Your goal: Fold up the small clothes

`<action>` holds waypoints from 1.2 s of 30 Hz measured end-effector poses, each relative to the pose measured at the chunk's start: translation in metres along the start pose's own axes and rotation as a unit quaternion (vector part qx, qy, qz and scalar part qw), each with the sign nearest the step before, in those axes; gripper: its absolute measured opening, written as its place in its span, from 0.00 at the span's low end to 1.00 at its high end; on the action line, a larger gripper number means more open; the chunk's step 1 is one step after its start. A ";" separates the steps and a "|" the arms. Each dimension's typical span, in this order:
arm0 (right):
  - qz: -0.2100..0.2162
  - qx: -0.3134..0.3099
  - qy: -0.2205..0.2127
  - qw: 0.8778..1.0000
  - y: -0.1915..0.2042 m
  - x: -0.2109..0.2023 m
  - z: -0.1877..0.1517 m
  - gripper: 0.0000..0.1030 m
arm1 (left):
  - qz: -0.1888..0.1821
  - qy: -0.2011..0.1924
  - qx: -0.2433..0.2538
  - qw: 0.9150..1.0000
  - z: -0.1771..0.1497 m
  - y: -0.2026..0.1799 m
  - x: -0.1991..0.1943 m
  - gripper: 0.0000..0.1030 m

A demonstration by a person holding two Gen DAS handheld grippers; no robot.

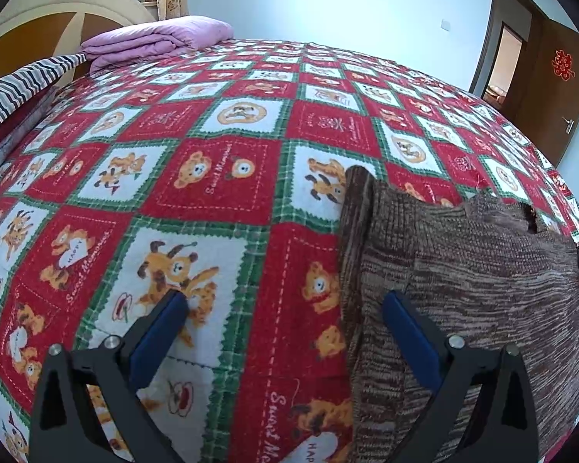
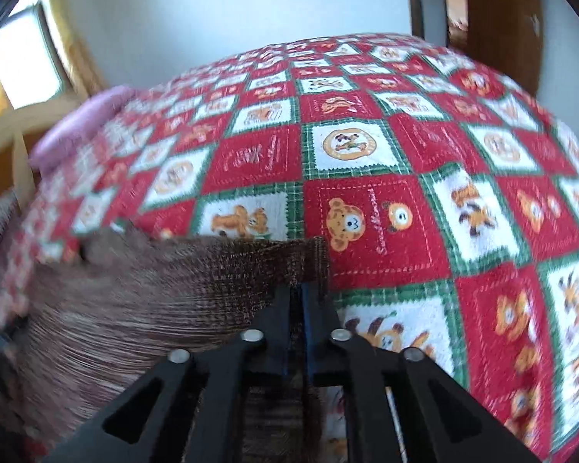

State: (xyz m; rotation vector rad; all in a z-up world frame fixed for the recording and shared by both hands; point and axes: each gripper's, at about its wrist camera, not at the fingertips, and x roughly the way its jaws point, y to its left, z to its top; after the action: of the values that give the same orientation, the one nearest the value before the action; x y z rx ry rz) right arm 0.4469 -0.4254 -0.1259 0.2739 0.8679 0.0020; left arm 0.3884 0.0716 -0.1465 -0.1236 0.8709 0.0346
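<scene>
A brown knitted sweater [image 1: 463, 289] lies on the red, white and green bear-print bedspread [image 1: 212, 177], at the right in the left wrist view. My left gripper [image 1: 285, 301] is open and empty, its right finger over the sweater's left edge and its left finger over the bedspread. In the right wrist view, which is blurred, my right gripper [image 2: 297, 289] is shut on the sweater [image 2: 166, 301] near a ribbed cuff or hem and holds that part lifted off the bedspread [image 2: 405, 154].
A folded purple quilt [image 1: 154, 44] lies at the far end by the headboard [image 1: 58, 19]. A striped cloth [image 1: 15, 92] hangs at the left edge. An open brown door [image 1: 544, 88] is at the right, past the bed.
</scene>
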 end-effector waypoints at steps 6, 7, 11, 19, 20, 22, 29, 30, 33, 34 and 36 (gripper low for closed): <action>-0.016 -0.042 0.040 0.998 0.012 -0.015 -0.029 0.33 | -0.008 -0.003 -0.010 1.000 0.000 0.004 -0.001 1.00; -0.030 -0.053 0.048 0.997 0.015 -0.014 -0.035 0.26 | -0.008 -0.003 -0.010 1.000 0.000 0.004 -0.001 1.00; -0.048 -0.069 0.029 0.996 0.019 -0.029 -0.043 0.05 | -0.007 -0.003 -0.011 1.000 0.000 0.005 -0.001 1.00; -0.056 -0.022 0.023 0.998 0.000 -0.028 -0.052 0.05 | -0.003 -0.003 -0.014 1.000 -0.001 0.006 -0.001 1.00; -0.056 -0.020 0.020 0.998 0.001 -0.030 -0.052 0.05 | -0.003 -0.004 -0.017 1.000 -0.001 0.006 -0.001 1.00; -0.055 -0.025 0.009 0.998 0.004 -0.034 -0.054 0.08 | -0.003 -0.005 -0.018 1.000 -0.001 0.007 -0.001 1.00; -0.071 -0.048 -0.037 0.996 0.030 -0.066 -0.045 0.46 | -0.003 -0.005 -0.019 1.000 -0.001 0.007 -0.001 1.00; -0.065 -0.061 -0.040 0.995 0.043 -0.069 -0.044 0.46 | -0.003 -0.007 -0.021 1.000 -0.001 0.008 -0.002 1.00; -0.026 -0.121 -0.024 0.992 0.094 -0.069 -0.052 0.46 | -0.007 -0.008 -0.035 0.999 -0.001 0.014 -0.004 1.00; -0.008 -0.152 -0.013 0.988 0.121 -0.067 -0.061 0.46 | -0.005 -0.008 -0.039 0.999 -0.001 0.017 -0.005 1.00; 0.013 -0.206 -0.001 0.978 0.163 -0.063 -0.083 0.46 | -0.007 -0.005 -0.041 0.999 0.001 0.021 -0.007 1.00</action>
State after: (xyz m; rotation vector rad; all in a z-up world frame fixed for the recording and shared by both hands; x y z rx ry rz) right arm 0.3611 -0.2553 -0.0906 -0.1044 0.8412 0.2034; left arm 0.3827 0.0922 -0.1428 -0.2071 0.8597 0.0577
